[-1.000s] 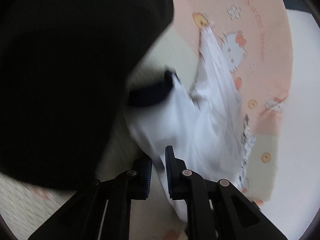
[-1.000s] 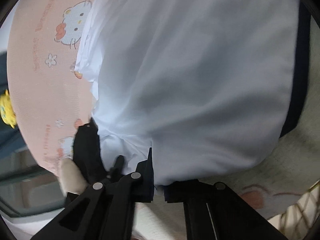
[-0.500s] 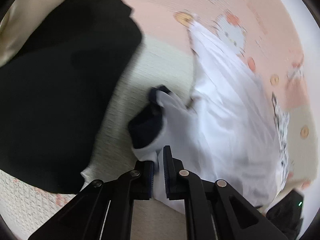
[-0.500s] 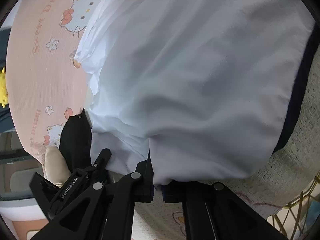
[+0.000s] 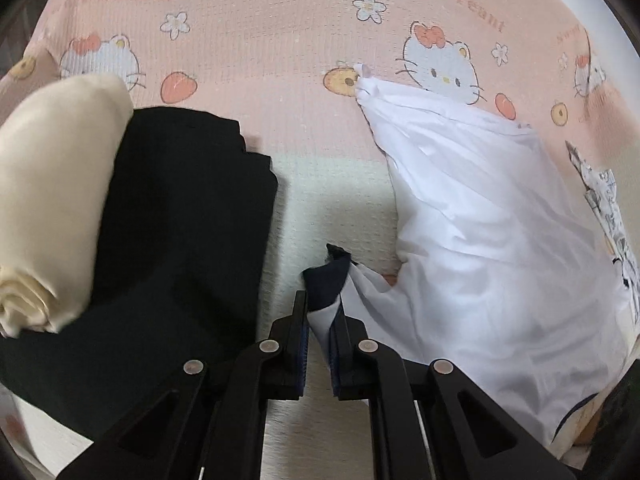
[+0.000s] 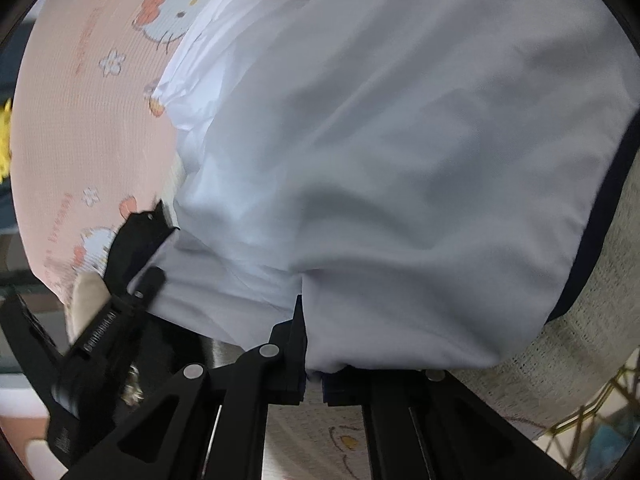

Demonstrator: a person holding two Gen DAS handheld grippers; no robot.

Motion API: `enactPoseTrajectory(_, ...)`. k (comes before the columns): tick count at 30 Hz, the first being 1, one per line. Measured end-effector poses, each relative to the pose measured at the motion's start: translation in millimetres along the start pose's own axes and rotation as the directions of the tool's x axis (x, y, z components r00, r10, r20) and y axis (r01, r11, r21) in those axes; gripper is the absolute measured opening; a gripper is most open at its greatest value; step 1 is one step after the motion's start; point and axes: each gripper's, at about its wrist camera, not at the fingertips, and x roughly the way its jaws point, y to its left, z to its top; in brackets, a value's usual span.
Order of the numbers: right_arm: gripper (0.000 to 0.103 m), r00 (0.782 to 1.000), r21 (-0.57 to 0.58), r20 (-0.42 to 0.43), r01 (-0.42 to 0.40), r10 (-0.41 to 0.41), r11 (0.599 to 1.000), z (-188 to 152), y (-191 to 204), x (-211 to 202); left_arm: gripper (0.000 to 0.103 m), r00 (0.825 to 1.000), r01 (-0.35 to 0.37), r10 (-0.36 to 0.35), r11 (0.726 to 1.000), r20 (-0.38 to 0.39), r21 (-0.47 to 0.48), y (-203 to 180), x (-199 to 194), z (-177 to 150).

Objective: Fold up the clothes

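A white garment (image 5: pixel 492 232) with dark navy trim lies spread over a pink cartoon-cat blanket (image 5: pixel 260 40). My left gripper (image 5: pixel 320 320) is shut on a navy-edged corner of it, lifted a little off the blanket. In the right wrist view the same white garment (image 6: pixel 380 140) fills the picture, and my right gripper (image 6: pixel 314 364) is shut on its lower hem, the cloth draping over the right finger. The left gripper (image 6: pixel 148 256) shows at the lower left of that view, pinching the other corner.
A black garment (image 5: pixel 180 240) lies at the left in the left wrist view, with a cream rolled cloth (image 5: pixel 52 200) on top of it. A patterned black-and-white cloth (image 5: pixel 608 208) peeks out at the right edge. A gold wire basket (image 6: pixel 600 420) shows at the lower right in the right wrist view.
My left gripper closed on the navy-trimmed corner, rolled and rose, so the black garment now sits at the left. The right gripper stayed put, gripping the hem.
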Motion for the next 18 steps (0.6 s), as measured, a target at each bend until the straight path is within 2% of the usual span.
enactPoseTrajectory(2,0.0,1.0,-0.035,0.009,0.03,-0.03,0.999,-1.4,4.1,-0.7,0.007,0.999,-0.053,0.053,0.999,-0.005,0.004,2.6,-0.8,2.4)
enactPoseTrajectory(8,0.0,0.993,-0.149,0.034,0.115,-0.111,0.982,-6.9,19.5,1.6,0.007,0.991,-0.128,0.129,0.991,-0.026,0.047,-0.6,7.0,-7.8)
enactPoseTrajectory(12,0.0,0.985,-0.199,0.003,0.172,-0.175,0.965,-14.9,22.3,0.9,0.007,0.985,-0.16,0.165,0.982,-0.044,0.099,-5.2,12.8,-12.8)
enactPoseTrajectory(16,0.0,0.983,-0.179,-0.013,0.176,-0.181,0.968,-17.5,18.7,-0.7,0.008,0.998,-0.062,0.064,0.995,-0.027,0.08,-4.1,5.9,-11.0)
enactPoseTrajectory(17,0.005,0.986,-0.171,-0.023,0.159,-0.166,0.972,-17.5,15.9,-1.2,0.008,0.999,-0.046,0.046,0.998,-0.005,0.053,-0.5,-0.4,-9.2)
enactPoseTrajectory(18,0.006,0.989,-0.159,-0.035,0.138,-0.146,0.977,-17.6,13.4,-2.6,0.008,0.999,-0.034,0.033,0.999,0.023,0.019,3.9,-8.9,-7.6)
